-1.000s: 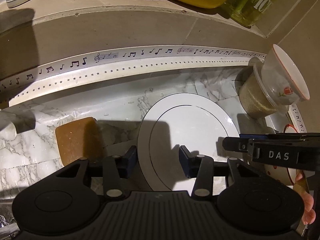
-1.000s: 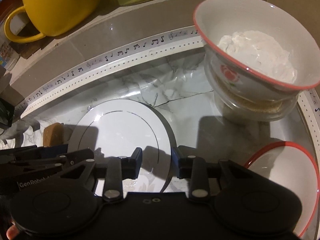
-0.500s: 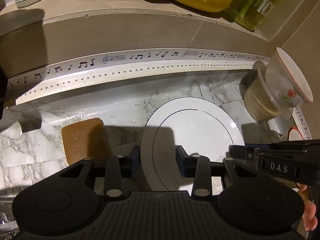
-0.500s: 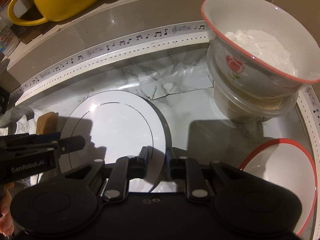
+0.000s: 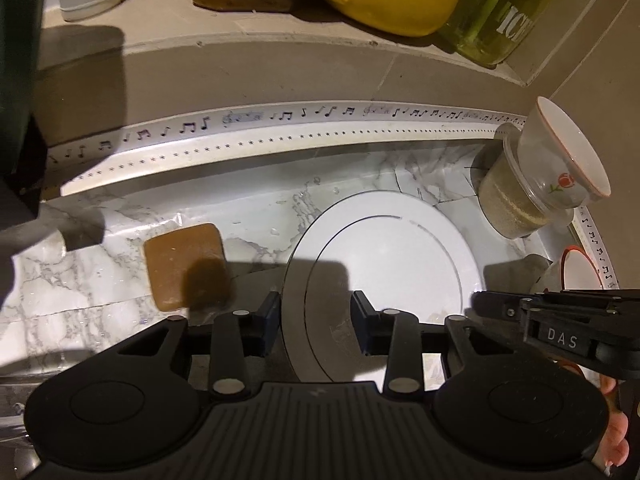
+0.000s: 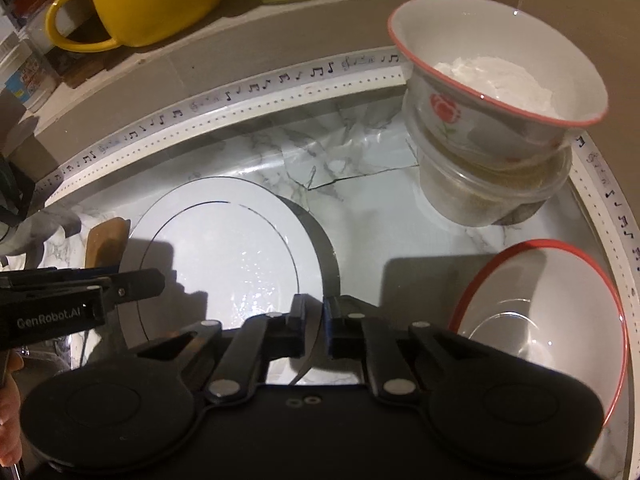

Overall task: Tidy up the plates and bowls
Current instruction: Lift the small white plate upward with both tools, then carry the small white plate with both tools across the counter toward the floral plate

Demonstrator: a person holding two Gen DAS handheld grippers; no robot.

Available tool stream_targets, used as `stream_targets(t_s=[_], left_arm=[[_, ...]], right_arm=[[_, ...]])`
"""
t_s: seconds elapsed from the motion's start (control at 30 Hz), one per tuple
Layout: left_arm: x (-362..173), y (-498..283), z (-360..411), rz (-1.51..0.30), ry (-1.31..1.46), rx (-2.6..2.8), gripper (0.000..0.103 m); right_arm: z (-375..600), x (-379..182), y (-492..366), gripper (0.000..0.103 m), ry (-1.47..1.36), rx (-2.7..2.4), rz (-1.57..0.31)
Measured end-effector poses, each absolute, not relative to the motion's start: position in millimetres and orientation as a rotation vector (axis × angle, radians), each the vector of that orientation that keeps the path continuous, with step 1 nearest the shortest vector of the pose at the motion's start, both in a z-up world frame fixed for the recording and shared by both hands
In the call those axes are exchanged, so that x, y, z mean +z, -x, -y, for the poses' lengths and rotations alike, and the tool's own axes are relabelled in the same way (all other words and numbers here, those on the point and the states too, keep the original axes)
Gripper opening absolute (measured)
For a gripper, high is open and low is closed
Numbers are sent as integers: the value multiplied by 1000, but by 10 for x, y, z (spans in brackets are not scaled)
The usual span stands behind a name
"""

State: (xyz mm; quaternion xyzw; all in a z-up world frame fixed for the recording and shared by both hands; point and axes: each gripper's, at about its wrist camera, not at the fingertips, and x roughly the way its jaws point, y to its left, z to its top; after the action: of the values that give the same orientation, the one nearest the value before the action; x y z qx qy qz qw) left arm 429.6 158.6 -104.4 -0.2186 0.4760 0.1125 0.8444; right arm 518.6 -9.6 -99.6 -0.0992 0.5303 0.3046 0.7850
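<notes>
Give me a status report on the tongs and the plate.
Right tongs shut on white plate rim. Left tongs closing astride opposite rim. Red-rimmed bowl close beside.

At the bottom centre of the frame, the right gripper [image 6: 311, 322] is seen clamped on the near right rim of a white plate [image 6: 224, 252], which lies on the marble-patterned counter [image 6: 368, 208]. The left gripper [image 6: 80, 292] is seen reaching in from the left edge over the plate's left side. At the upper right a rose-painted bowl [image 6: 496, 96] holding white powder is stacked on a clear plastic container [image 6: 480, 192], an empty red-rimmed bowl [image 6: 540, 308] is seen at the lower right, and a yellow mug [image 6: 144, 0] stands on the ledge at the upper left.
</notes>
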Motion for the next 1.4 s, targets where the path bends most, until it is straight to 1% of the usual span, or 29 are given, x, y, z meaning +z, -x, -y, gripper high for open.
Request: stream_targets(t_s=[0.03,0.07,0.1,0.2,0.47,0.53,0.67,0.77,0.8,0.83,0.87,0.9,0.97,1.0,1.03,1.07,1.13,1.17,1.3,1.4], left_arm=[[-1024,-4277,-1593,-997,474,221,15],[-1018,-4276,-1597,-995,512,187,10],[-1002,-4251,-1588,-976,554,132,8],[-929,-4272,-1386,-977,444,133,8],[-1066,-4201,-1541,-1006,500,181,8],[-1126,-4195,-1596,-1015,548,155,8],[-1151,-4231,-1519,-1031,520,140,8],[-1208,-4287,-1506,-1054,563,120,12],[-1215,-4294,-1501,-1059,564,124,19],[-1228,-4305,-1492,-1068,559,128,23],[-1233,-4299,-1491,-1070,562,126,25],[-1244,-4292,-1496,-1070,571,121,28],[-1265,-4278,-1511,-1067,595,115,33],[-1266,-4266,-1523,-1062,610,108,42],[-1263,-4255,-1531,-1057,621,103,53],[-1250,-4236,-1535,-1053,622,106,56],[-1231,-4214,-1530,-1046,620,98,57],[-1224,-4205,-1533,-1047,626,95,57],[-1223,-4178,-1514,-1038,653,80,57],[-1231,-4176,-1480,-1042,649,69,57]], right_arm=[[101,-991,-5168,2,211,675,-1142],[113,-974,-5149,2,162,740,-1161],[104,-945,-5104,2,134,775,-1166],[-83,-865,-4926,2,215,794,-1121],[-1,-725,-5077,2,248,747,-1089],[71,-738,-5141,5,252,727,-1081],[181,-754,-5241,16,240,698,-1098],[168,-774,-5317,19,266,673,-1100],[162,-771,-5356,23,271,665,-1099],[160,-775,-5401,27,277,658,-1100],[164,-784,-5449,36,279,656,-1105],[171,-795,-5495,39,276,656,-1113],[164,-810,-5540,41,281,658,-1117],[149,-812,-5550,43,288,655,-1113],[117,-826,-5561,47,299,656,-1112],[98,-833,-5573,52,311,660,-1109],[65,-856,-5611,57,334,662,-1107],[43,-877,-5635,61,348,659,-1112],[29,-930,-5761,69,325,669,-1156],[18,-987,-5811,71,323,677,-1186]])
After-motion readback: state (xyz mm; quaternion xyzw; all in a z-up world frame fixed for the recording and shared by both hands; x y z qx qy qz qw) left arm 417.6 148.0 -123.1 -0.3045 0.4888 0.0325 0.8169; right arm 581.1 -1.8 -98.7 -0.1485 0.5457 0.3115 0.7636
